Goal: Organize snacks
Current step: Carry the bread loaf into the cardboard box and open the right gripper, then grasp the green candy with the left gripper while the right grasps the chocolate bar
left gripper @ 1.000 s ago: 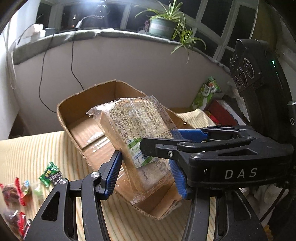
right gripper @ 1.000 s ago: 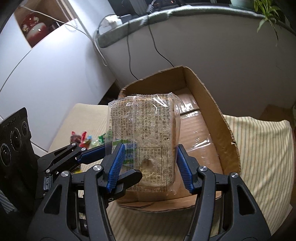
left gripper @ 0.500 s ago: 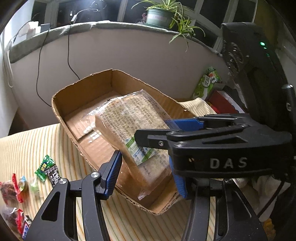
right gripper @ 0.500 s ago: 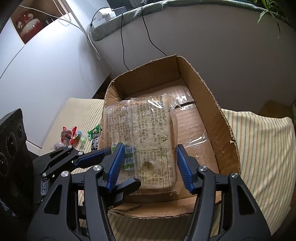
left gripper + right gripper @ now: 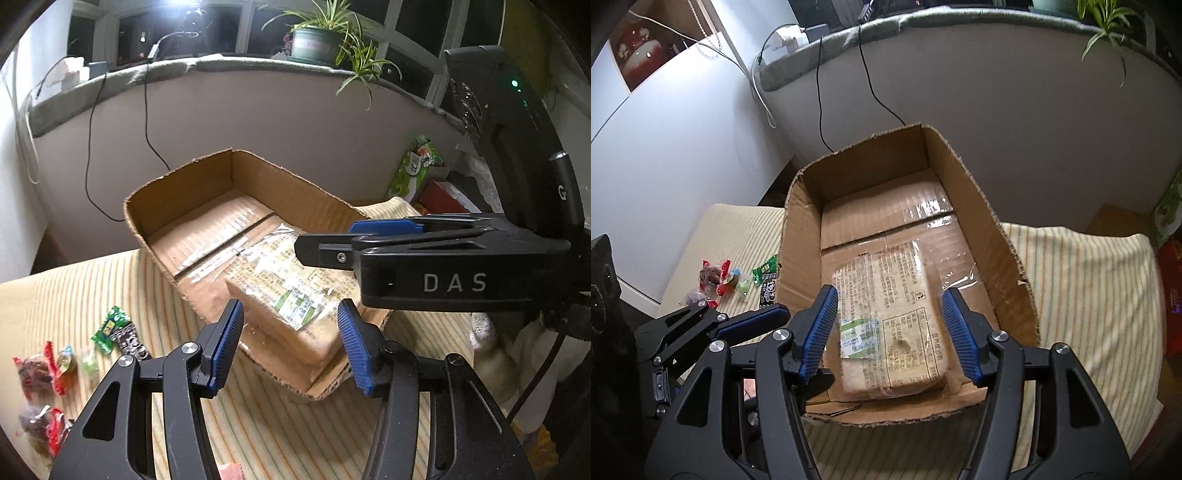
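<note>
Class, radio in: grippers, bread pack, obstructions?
Right gripper opening, pads off bread pack; left gripper open. Pack flat in cardboard box. Nothing obstructing.

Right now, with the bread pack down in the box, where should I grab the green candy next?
Take the green candy across its narrow middle, coming straight down from above. It lies flat on the striped cloth, left of the cardboard box, so no side gives an edge to slip under. A dark wrapper lies close on its box side; set the jaws along the free sides.
</note>
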Demonstrator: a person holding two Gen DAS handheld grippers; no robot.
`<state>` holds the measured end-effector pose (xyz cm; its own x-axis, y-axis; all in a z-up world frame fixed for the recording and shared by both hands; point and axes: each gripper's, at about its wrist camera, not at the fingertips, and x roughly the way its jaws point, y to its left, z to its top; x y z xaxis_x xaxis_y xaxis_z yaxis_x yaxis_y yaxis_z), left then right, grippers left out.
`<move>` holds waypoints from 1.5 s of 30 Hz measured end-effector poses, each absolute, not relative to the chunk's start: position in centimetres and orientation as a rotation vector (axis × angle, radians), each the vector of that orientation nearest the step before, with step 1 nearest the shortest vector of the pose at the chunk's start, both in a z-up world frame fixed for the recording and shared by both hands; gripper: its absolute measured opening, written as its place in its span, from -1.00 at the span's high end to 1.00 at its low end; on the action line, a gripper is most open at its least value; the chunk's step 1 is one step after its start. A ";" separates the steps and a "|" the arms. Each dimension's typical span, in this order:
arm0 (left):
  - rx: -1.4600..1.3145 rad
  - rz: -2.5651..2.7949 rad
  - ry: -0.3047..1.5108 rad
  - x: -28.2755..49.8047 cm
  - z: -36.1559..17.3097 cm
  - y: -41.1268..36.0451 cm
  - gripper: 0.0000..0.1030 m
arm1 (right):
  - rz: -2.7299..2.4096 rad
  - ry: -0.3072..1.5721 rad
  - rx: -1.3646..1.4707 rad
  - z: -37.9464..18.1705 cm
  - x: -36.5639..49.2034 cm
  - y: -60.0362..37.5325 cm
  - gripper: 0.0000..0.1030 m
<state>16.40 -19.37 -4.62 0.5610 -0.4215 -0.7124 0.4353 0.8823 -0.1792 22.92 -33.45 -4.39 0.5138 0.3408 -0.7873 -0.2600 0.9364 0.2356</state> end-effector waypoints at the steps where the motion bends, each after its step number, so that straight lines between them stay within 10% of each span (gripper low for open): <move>1: 0.020 -0.504 0.829 16.1 -4.5 -19.1 -0.01 | 0.360 0.960 0.090 -4.2 22.7 -33.4 -0.28; 11: -0.016 -0.449 0.764 13.3 -2.1 -14.2 -0.01 | 0.346 0.856 0.039 -2.5 18.6 -32.2 -0.30; 17: -0.050 -0.377 0.719 10.4 -1.1 -8.9 -0.01 | 0.395 0.746 -0.009 -1.3 14.8 -30.4 -0.71; 45: -0.050 -0.221 0.953 -1.5 -11.5 0.8 0.25 | 0.820 0.900 -0.407 -8.5 6.7 -15.0 -0.54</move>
<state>-1.47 0.84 -11.54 0.5587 -0.2095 -0.8025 0.1659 0.9762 -0.1394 6.66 -15.03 -8.54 0.3555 0.4529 -0.8176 -0.7718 0.6357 0.0165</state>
